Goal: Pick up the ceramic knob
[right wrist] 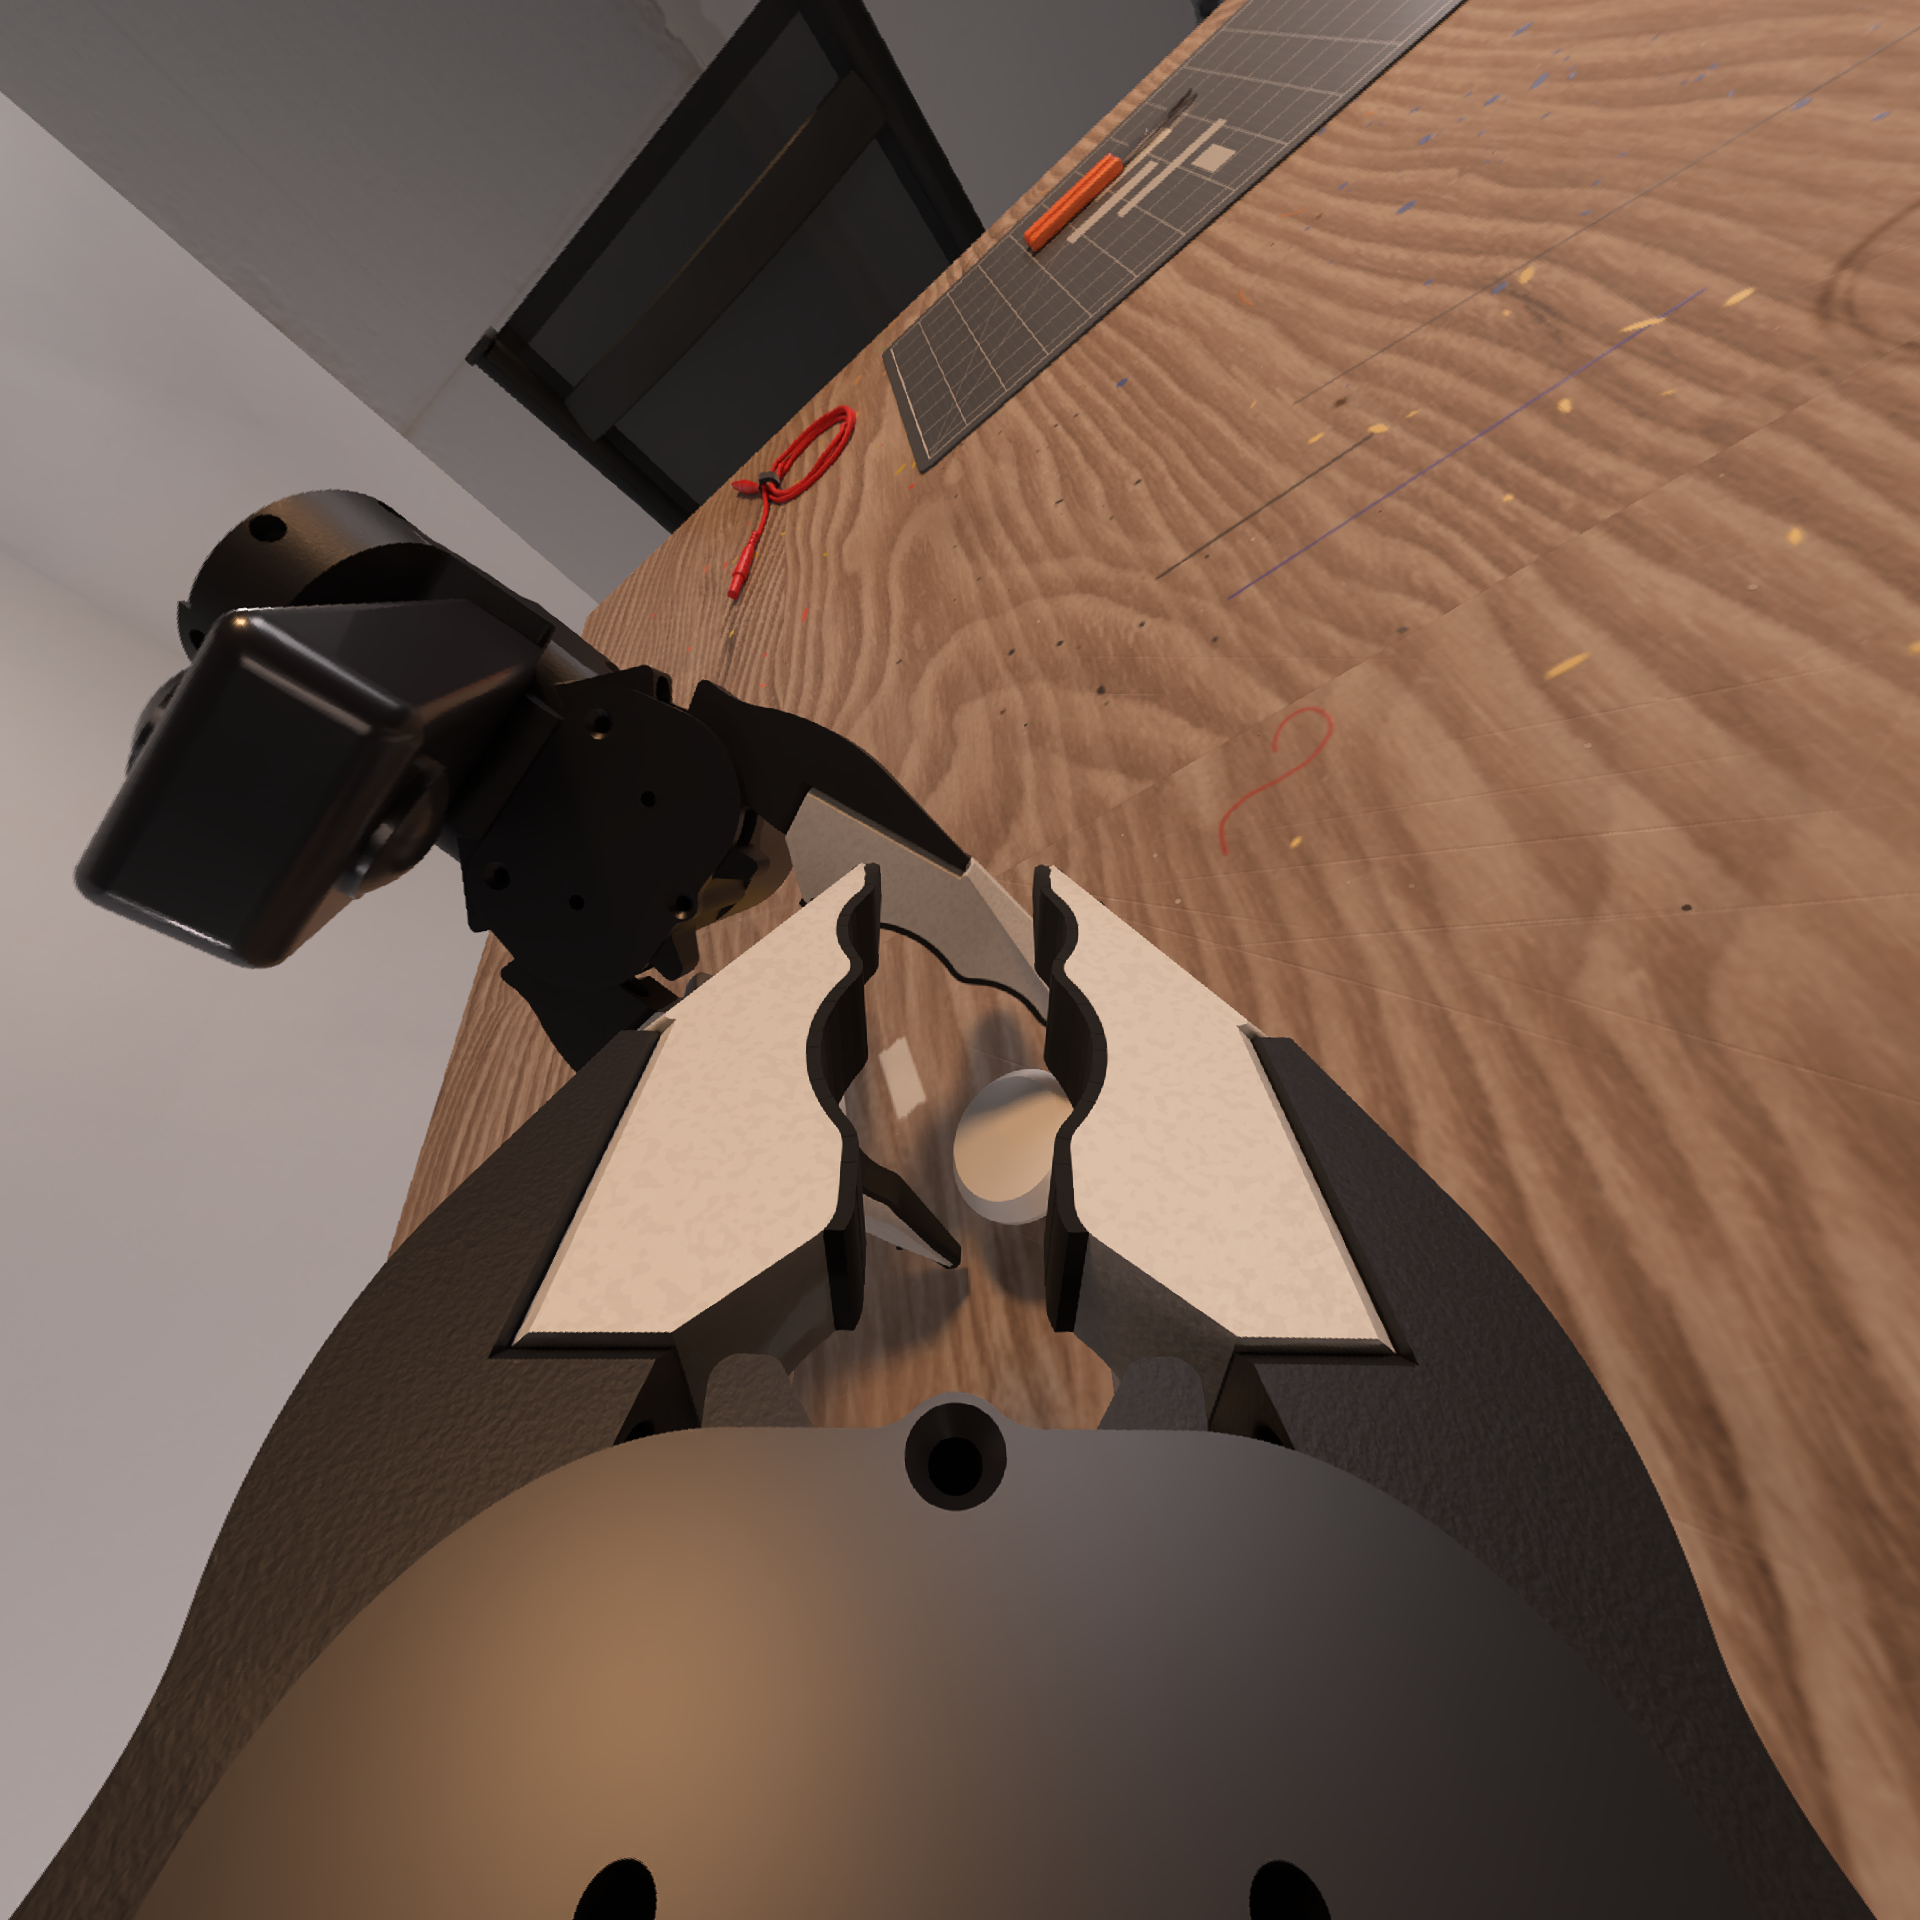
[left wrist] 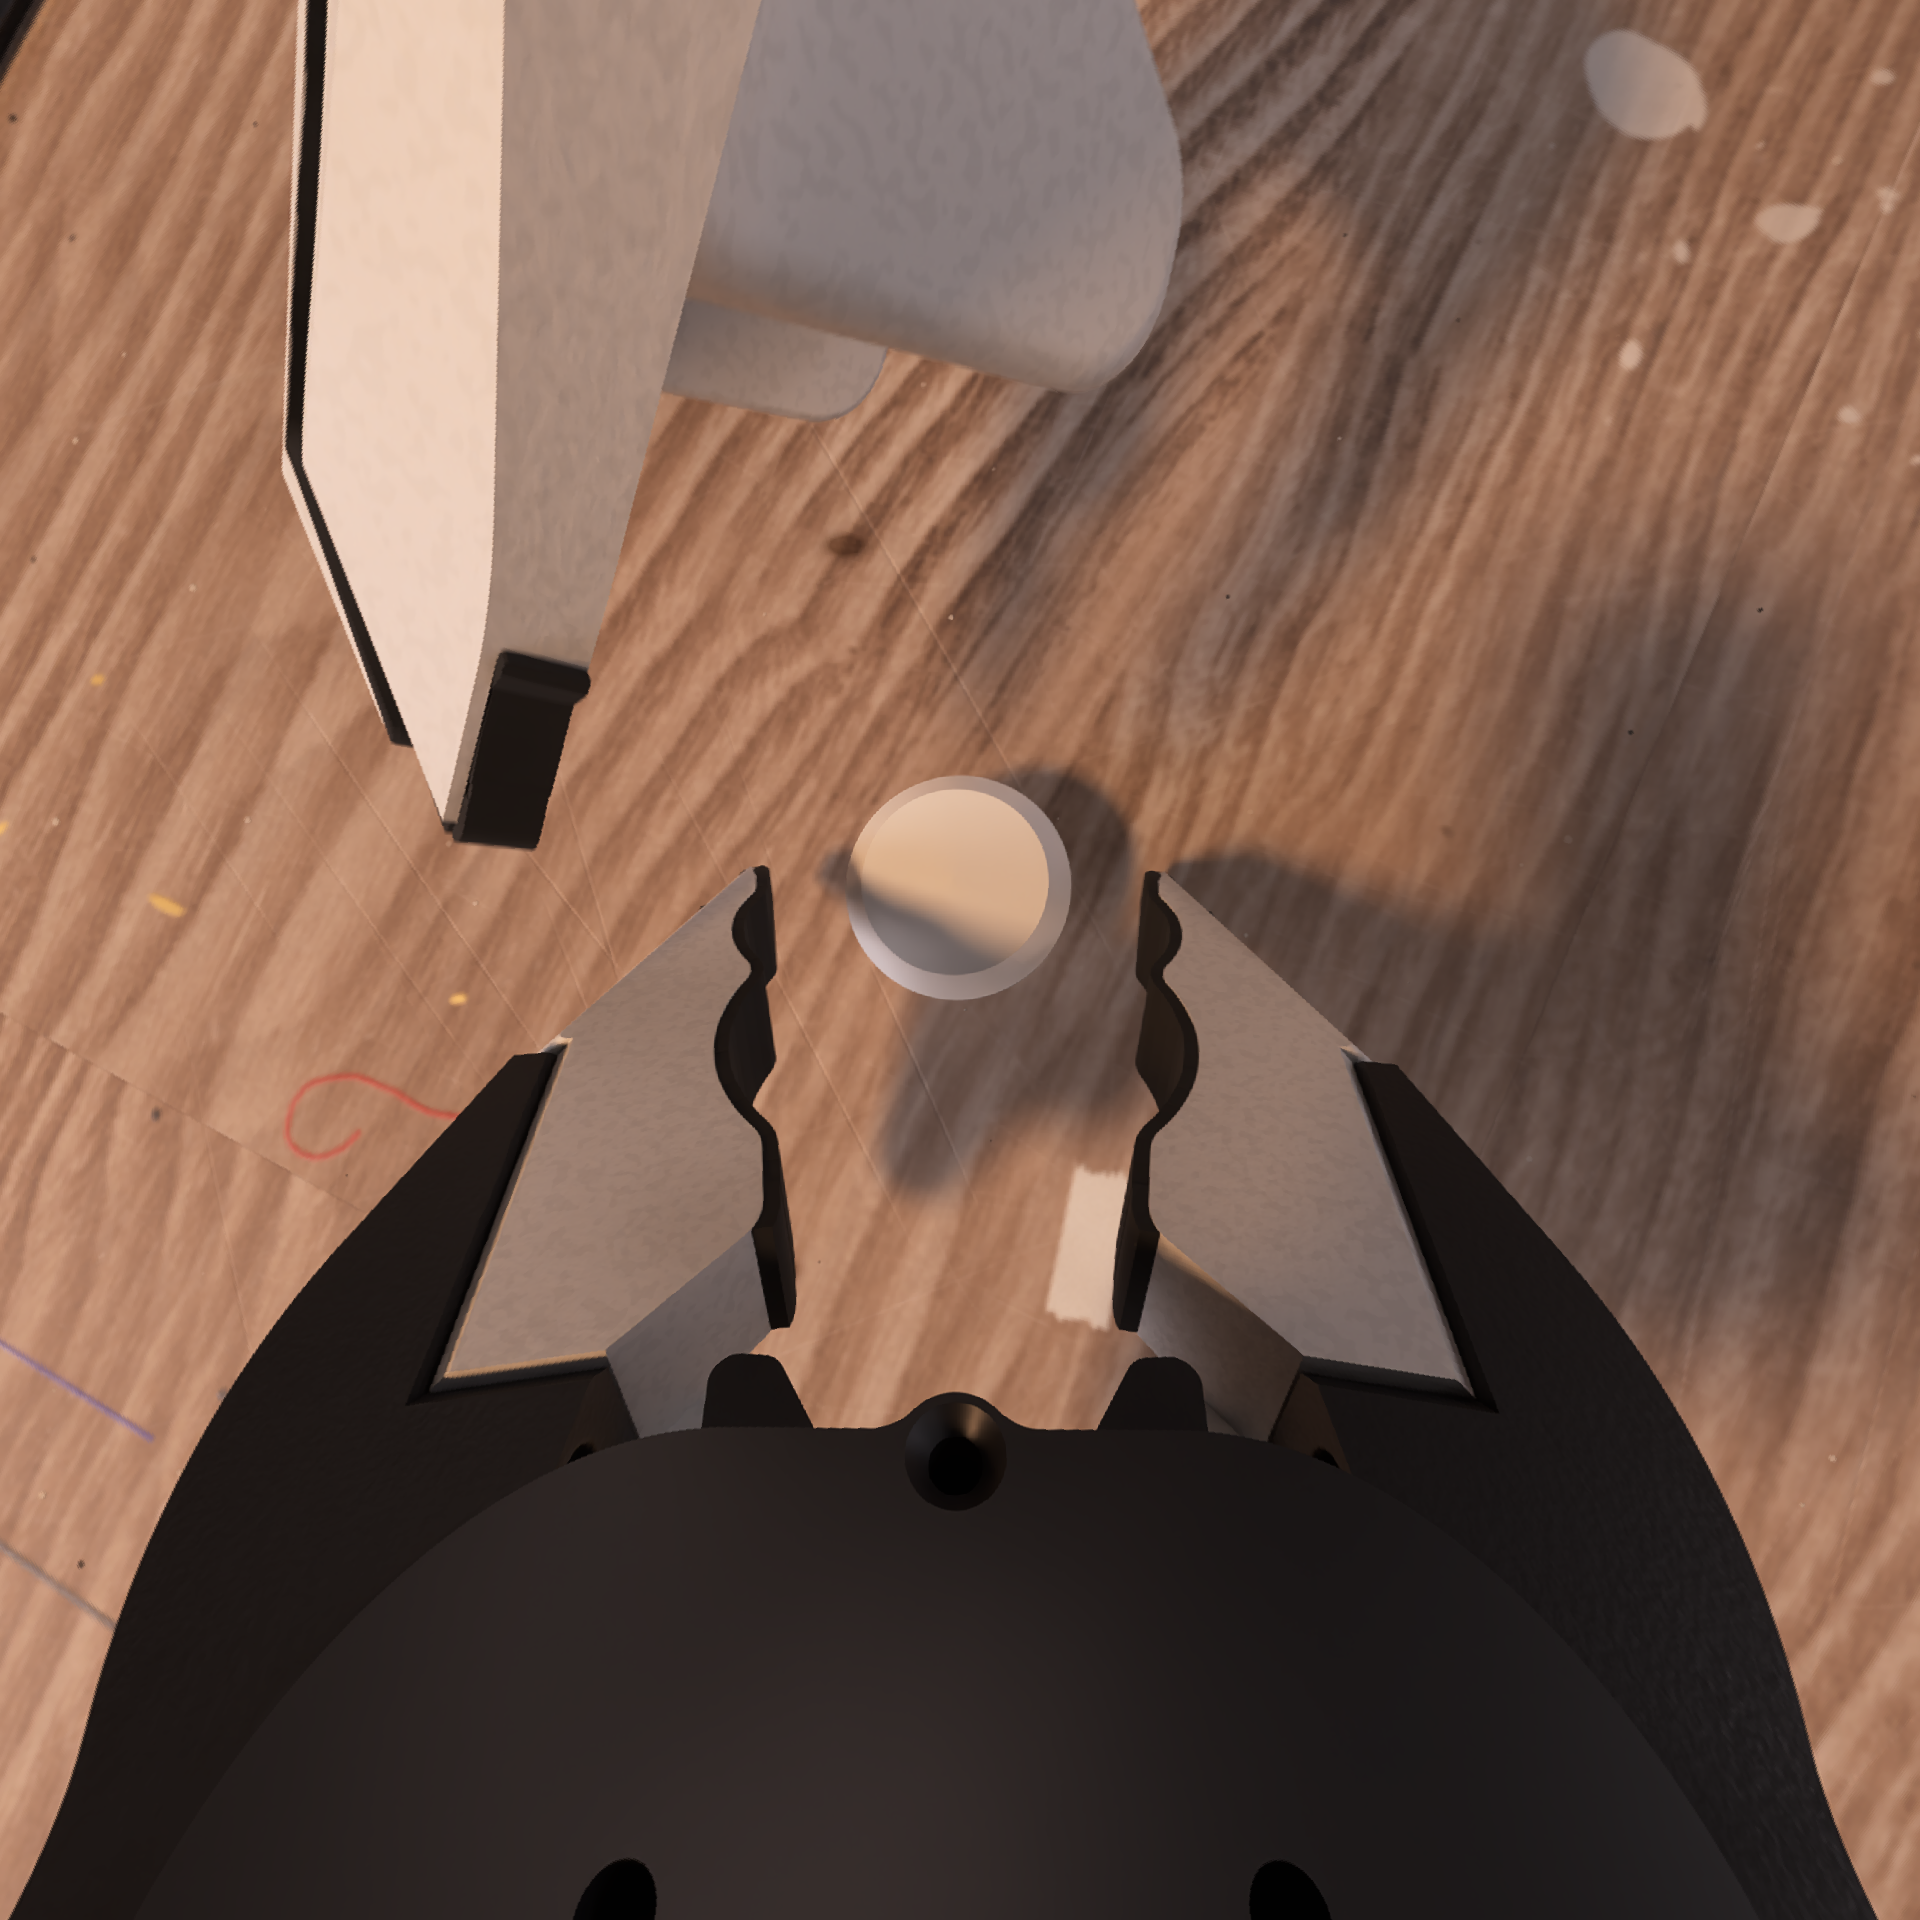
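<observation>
On the wooden tabletop (left wrist: 1455, 644) the ceramic knob (left wrist: 958, 886) stands alone, round face up. Coming from the left, the left tool (left wrist: 956, 883) hangs directly over it, jaws spread wider than the knob and holding nothing; the knob sits just ahead of its tips, centred on the gap. Further right, the right tool (right wrist: 956, 883) also gapes empty, with the knob (right wrist: 1013, 1143) seen low between its fingers, close against the right-hand one. I'd judge the left tool better lined up.
</observation>
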Robot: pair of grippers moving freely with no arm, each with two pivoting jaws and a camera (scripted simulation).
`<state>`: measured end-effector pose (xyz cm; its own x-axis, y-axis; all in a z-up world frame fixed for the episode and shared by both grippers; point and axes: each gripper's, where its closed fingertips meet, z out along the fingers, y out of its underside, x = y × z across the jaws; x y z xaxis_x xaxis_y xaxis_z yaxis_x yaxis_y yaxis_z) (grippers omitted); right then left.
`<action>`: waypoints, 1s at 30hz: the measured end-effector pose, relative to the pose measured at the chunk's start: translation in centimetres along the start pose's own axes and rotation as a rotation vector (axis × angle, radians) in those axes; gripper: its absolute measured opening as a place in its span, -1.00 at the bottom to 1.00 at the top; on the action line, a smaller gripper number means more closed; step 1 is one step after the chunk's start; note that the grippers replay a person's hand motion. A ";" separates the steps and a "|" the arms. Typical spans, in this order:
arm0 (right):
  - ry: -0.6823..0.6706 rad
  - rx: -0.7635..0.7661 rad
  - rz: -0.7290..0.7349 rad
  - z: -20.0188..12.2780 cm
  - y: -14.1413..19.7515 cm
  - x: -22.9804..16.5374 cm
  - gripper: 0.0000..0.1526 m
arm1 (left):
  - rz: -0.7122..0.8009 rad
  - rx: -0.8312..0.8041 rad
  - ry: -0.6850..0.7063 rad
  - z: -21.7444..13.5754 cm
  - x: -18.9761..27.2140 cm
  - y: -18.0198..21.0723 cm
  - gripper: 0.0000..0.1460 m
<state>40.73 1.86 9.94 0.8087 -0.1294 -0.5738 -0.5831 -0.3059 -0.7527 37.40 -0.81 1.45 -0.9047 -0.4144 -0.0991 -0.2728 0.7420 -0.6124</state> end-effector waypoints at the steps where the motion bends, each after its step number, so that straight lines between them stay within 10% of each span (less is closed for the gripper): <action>1: -0.001 0.003 0.000 0.0 0.0 0.0 -0.62 | -0.005 -0.003 -0.002 0.0 -0.1 0.1 0.01; 8: -0.008 -0.004 -0.004 0.2 0.1 -0.2 -0.63 | -0.062 -0.008 0.035 0.1 0.0 0.4 0.00; 11: -0.006 -0.002 -0.004 0.1 0.1 -0.1 -0.64 | -0.064 0.006 0.028 0.1 0.0 0.2 -0.41; 30: -0.050 -0.004 -0.123 -0.8 -0.3 -1.4 -0.53 | -0.222 0.144 0.105 -2.2 -1.3 -0.4 -0.41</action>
<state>39.80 1.34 11.26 0.8692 -0.0438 -0.4924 -0.4791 -0.3201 -0.8173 37.99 0.58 3.50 -0.8589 -0.4962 0.1268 -0.4255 0.5537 -0.7158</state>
